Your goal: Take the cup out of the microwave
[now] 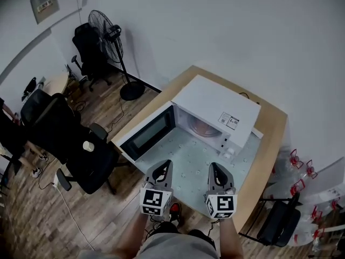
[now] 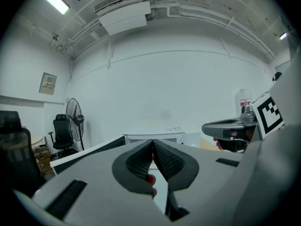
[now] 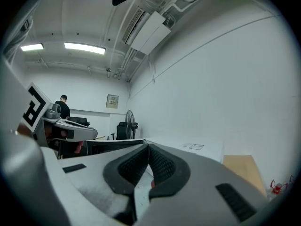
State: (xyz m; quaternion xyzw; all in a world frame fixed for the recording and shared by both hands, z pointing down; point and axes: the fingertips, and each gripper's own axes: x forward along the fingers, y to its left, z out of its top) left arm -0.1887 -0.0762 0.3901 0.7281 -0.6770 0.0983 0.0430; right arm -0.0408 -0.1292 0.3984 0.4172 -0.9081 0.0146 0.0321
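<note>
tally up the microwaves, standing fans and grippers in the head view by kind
microwave: 1
standing fan: 1
grippers: 2 (left gripper, right gripper)
total: 4

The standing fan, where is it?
Head view, upper left: the fan stands on the floor by the wall, between a black chair and the table.
</note>
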